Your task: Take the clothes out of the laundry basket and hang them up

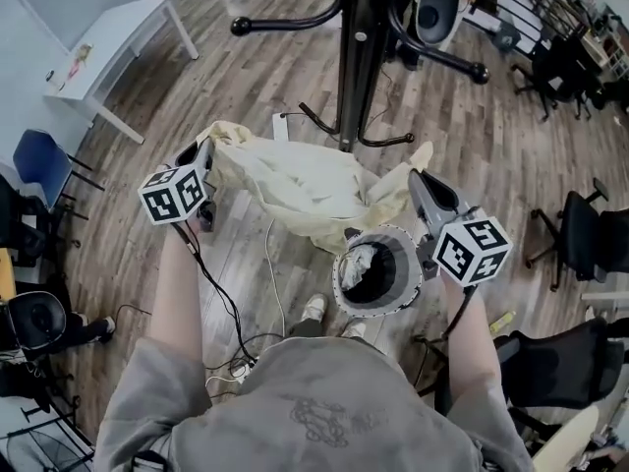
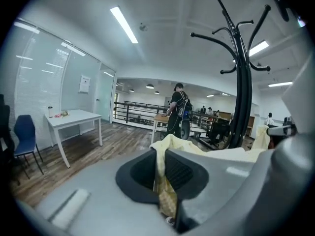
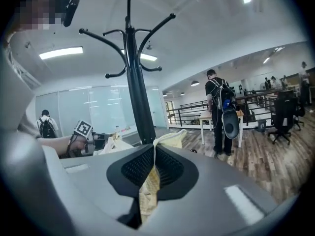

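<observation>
The person's grey sweatshirt fills the near edge of the head view. Just beyond it, a round grey mesh laundry basket stands on the floor on the person's side of the tall black metal coat stand, with a crumpled light cloth inside.

The left gripper is clamped on one edge of a pale yellow fabric garment, and cloth fills the gap between its jaws. The right gripper is likewise closed on another edge. The garment hangs spread between both grippers, above the basket and just in front of the coat stand's base.

Each gripper carries a cube with black-and-white square markers. A white sheet is fixed on the glass wall left of the coat stand, and its print is too small to read.

The surface is a grey-brown wood-plank floor, with a black cable trailing near the person's feet. Left of the coat stand are a white rectangular table and a blue chair. To its right are black office chairs. Beyond the stand, a person with a backpack stands by a railing under ceiling strip lights.
</observation>
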